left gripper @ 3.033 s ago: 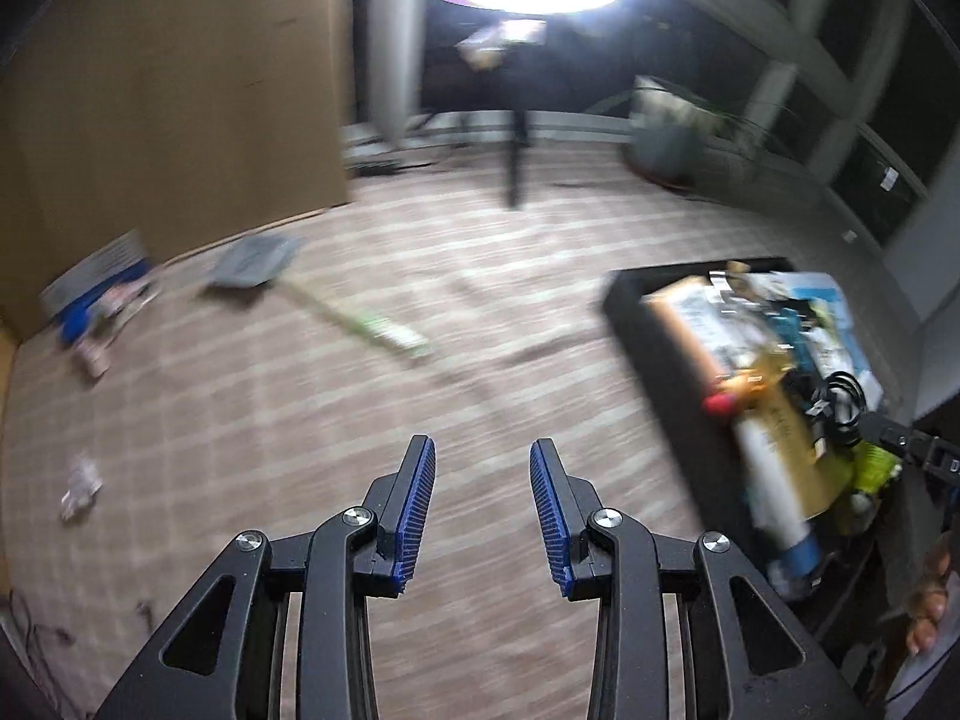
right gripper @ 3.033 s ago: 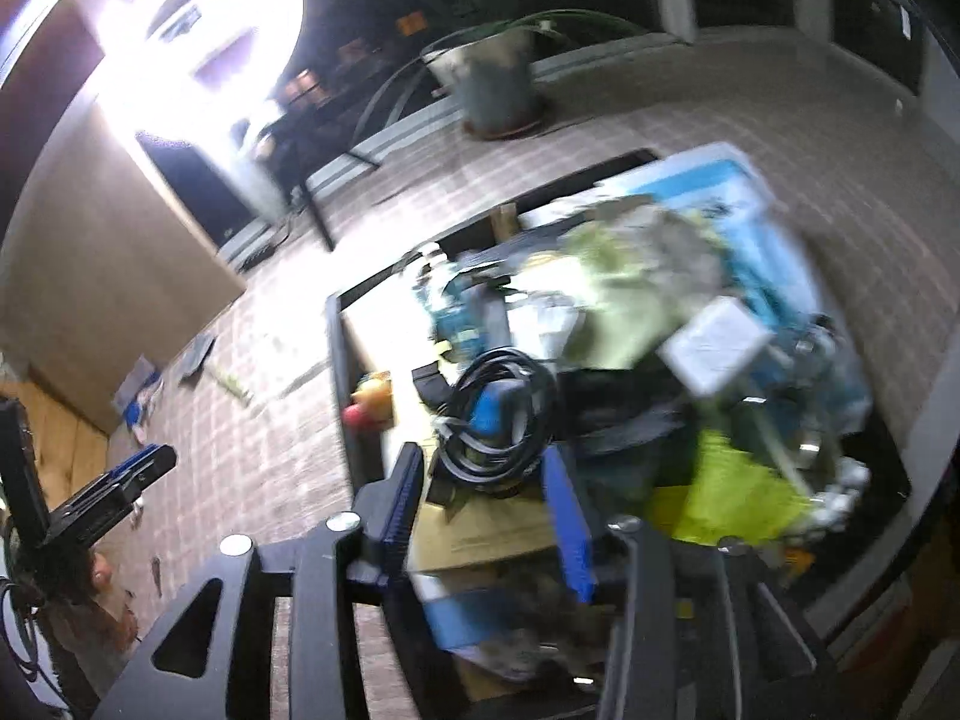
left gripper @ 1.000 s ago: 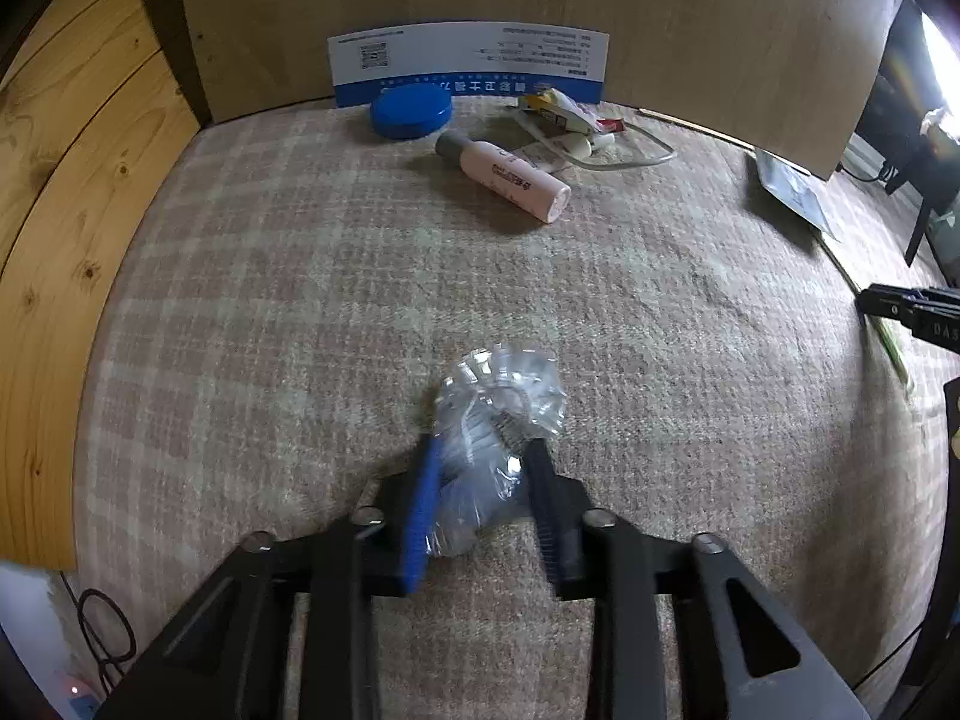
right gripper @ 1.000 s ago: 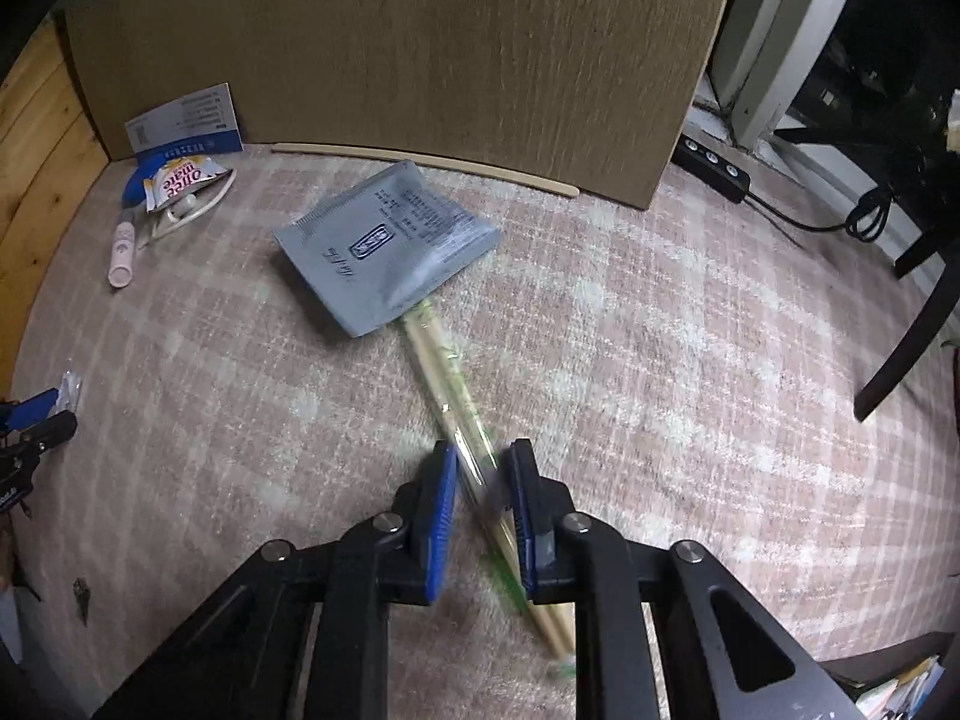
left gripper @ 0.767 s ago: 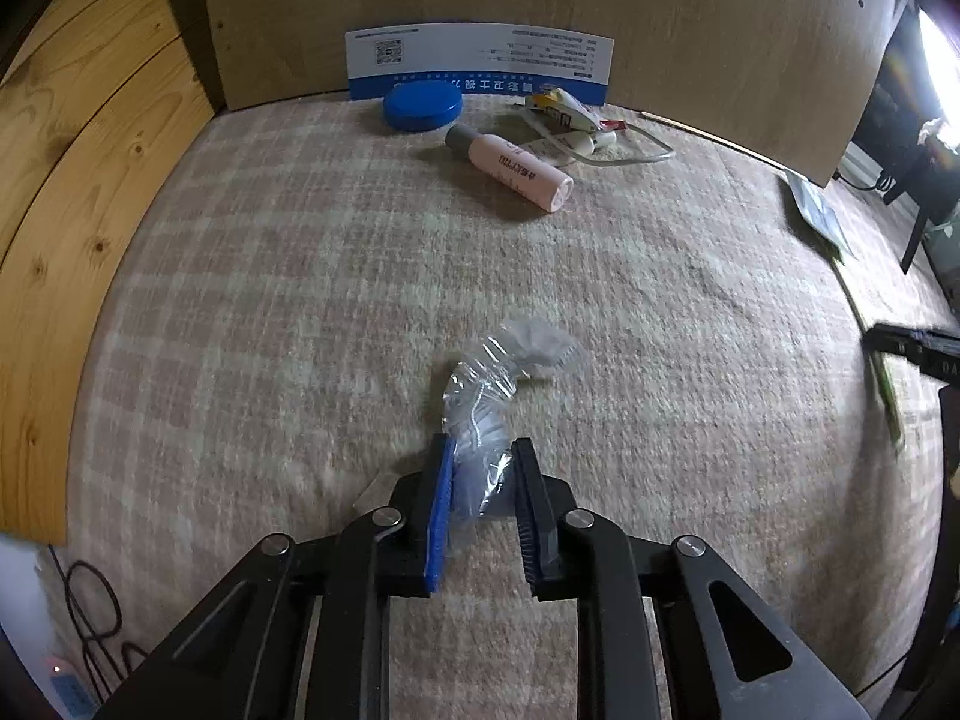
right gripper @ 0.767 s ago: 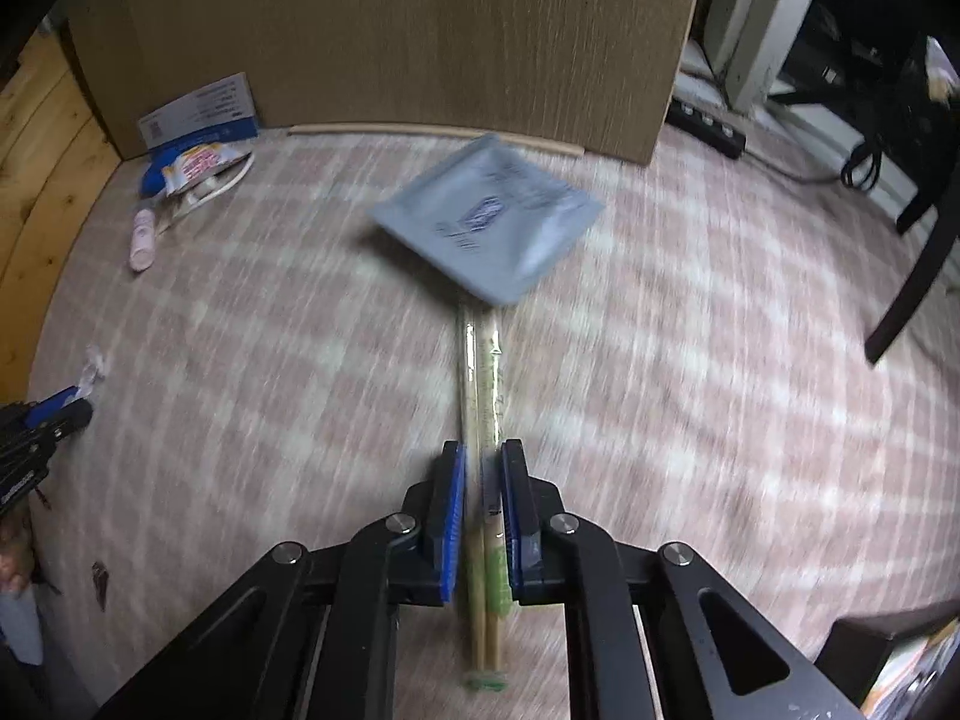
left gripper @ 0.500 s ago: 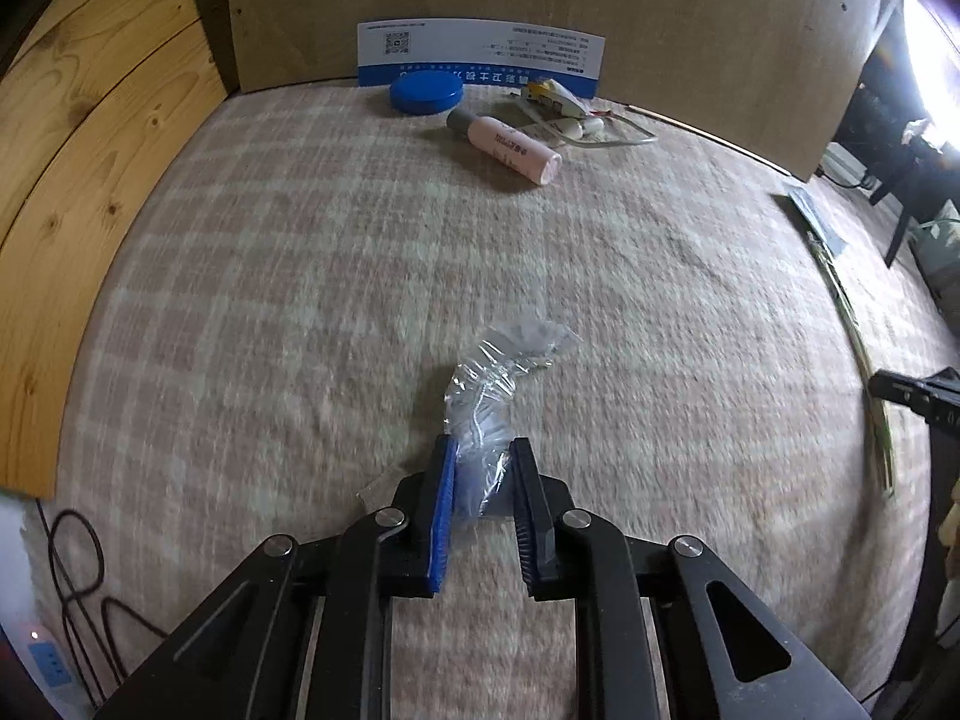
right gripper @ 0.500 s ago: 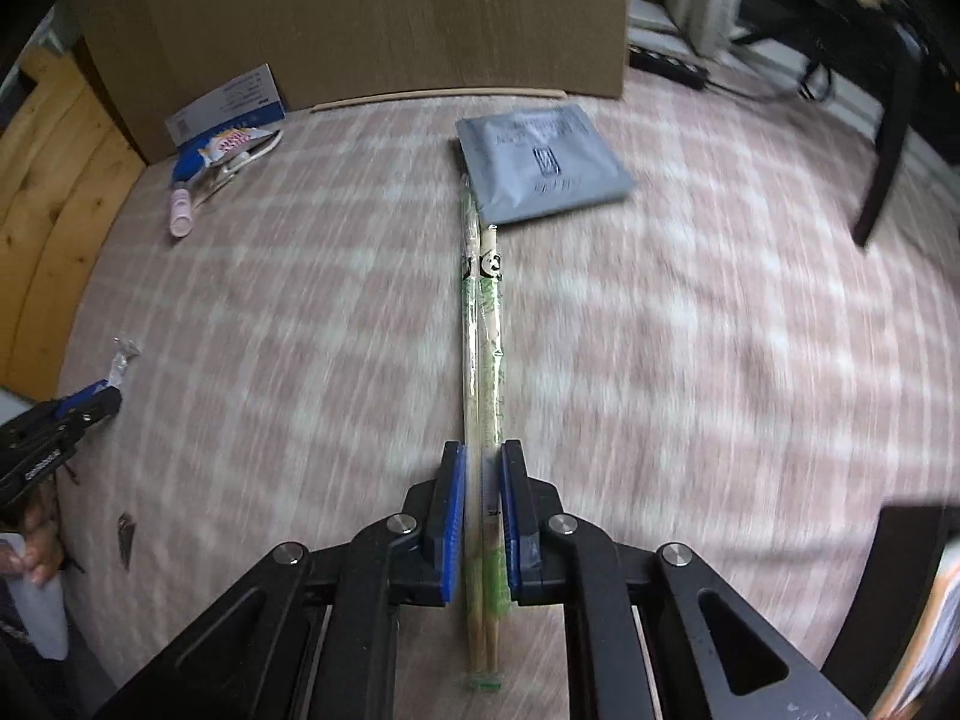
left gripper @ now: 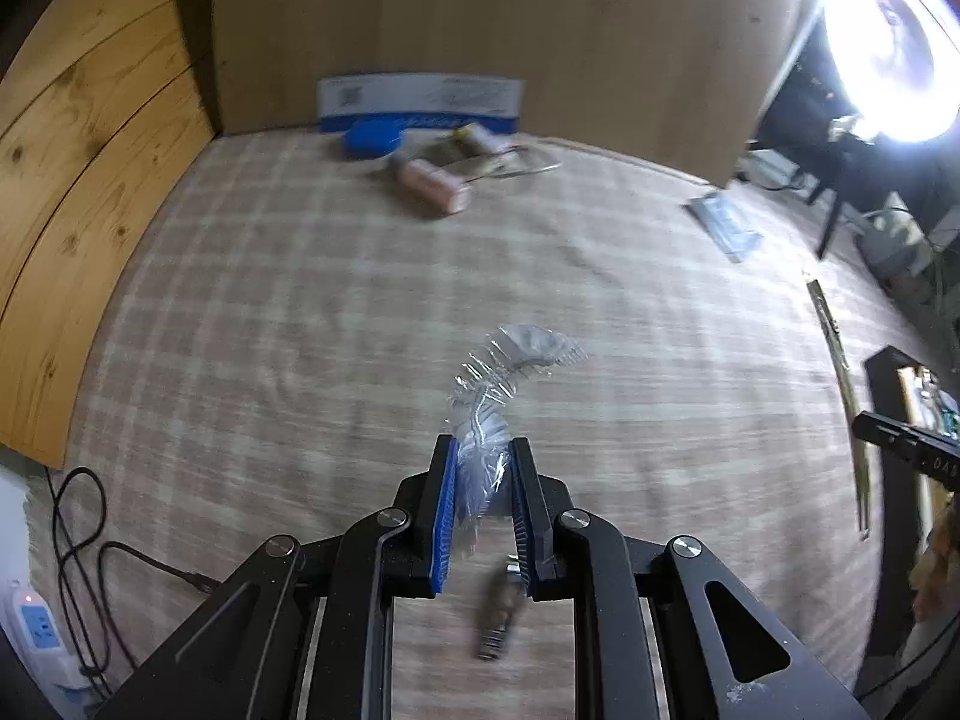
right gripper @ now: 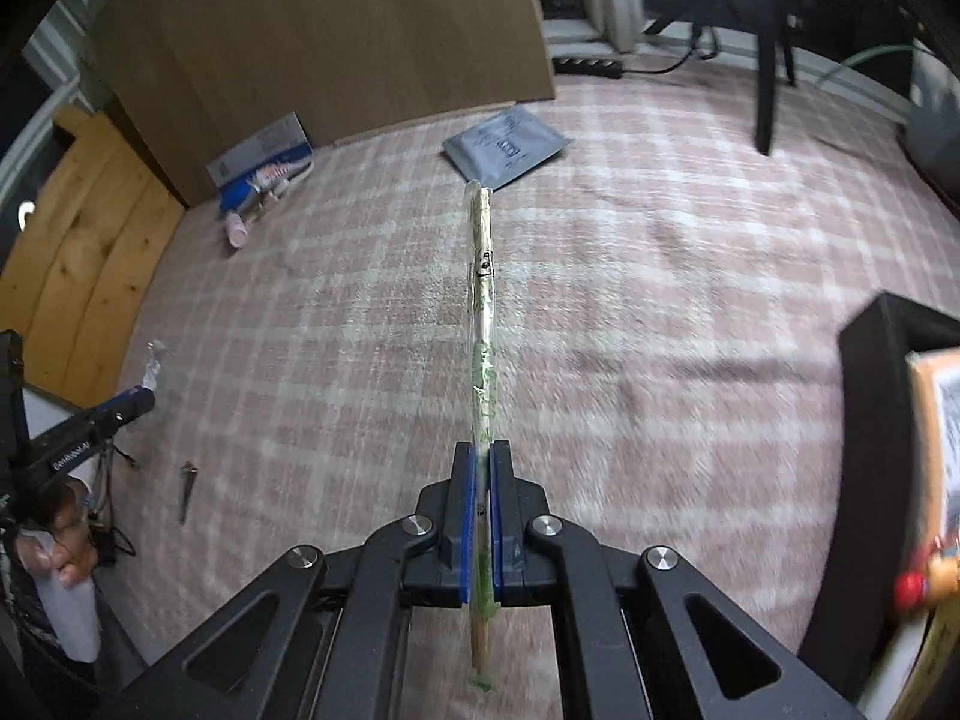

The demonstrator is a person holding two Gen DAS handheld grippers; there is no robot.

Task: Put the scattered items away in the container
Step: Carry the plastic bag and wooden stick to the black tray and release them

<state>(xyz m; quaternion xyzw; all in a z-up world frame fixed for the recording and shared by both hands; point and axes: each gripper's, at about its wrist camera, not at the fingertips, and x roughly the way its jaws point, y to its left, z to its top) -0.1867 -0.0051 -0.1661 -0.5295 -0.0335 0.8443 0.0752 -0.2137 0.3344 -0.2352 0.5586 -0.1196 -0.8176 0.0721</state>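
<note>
My left gripper (left gripper: 480, 468) is shut on a crumpled clear plastic wrapper (left gripper: 504, 378) and holds it above the checked carpet. My right gripper (right gripper: 482, 468) is shut on a pair of wrapped wooden chopsticks (right gripper: 482, 276), lifted off the floor and pointing forward. The black container (right gripper: 882, 420) full of items sits at the right edge; it also shows in the left wrist view (left gripper: 900, 384). A grey foil pouch (right gripper: 507, 144), a pink tube (left gripper: 429, 183), a blue lid (left gripper: 372, 138) and a snack packet (right gripper: 276, 174) lie by the brown panel.
A small dark metal piece (left gripper: 495, 618) lies on the carpet under my left gripper. A wooden panel (left gripper: 78, 180) stands at the left. Cables and a power strip (left gripper: 36, 624) are at the lower left. A black stand leg (right gripper: 771, 66) rises at the back right.
Both grippers have lifted and pulled back with their loads. The chopsticks came off the floor, away from the grey pouch. The views have swung right, and the container has come into sight.
</note>
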